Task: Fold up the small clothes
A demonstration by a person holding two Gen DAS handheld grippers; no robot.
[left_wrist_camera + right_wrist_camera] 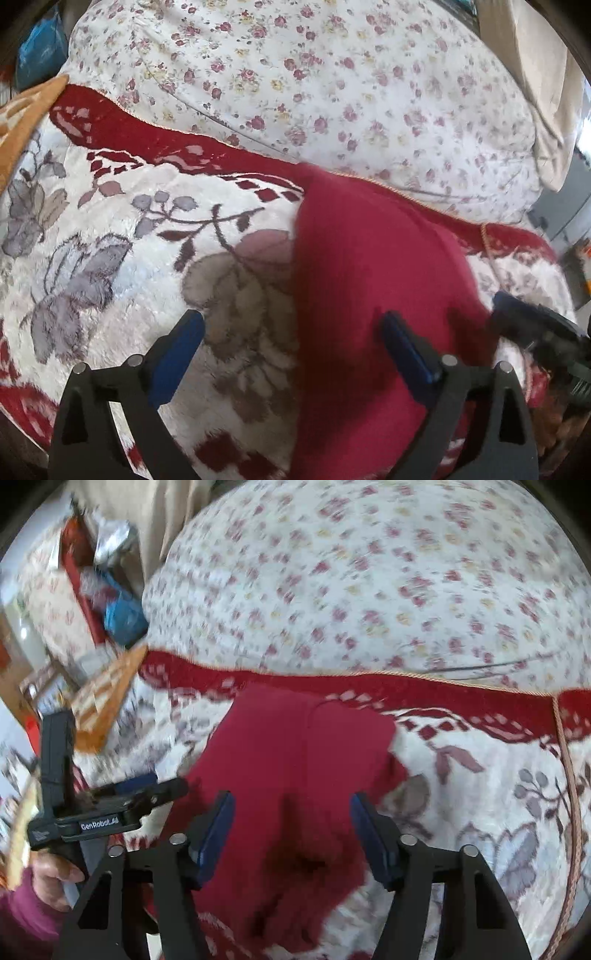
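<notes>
A dark red garment [373, 280] lies flat on a plush floral blanket [122, 258]. It also shows in the right wrist view [288, 760], folded into a long strip. My left gripper [291, 332] is open, its right finger over the garment's left part and its left finger over the blanket. My right gripper [291, 812] is open and empty, hovering over the near end of the garment. The left gripper [136, 790] shows at the left of the right wrist view, and the right gripper [535, 325] at the right edge of the left wrist view.
A white quilt with small pink flowers [314, 81] is piled behind the blanket's red border [147, 136]. An orange patterned cloth [107, 698] lies at the far left. A blue bag [122, 613] and clutter stand beyond the bed. A beige curtain [539, 74] hangs at right.
</notes>
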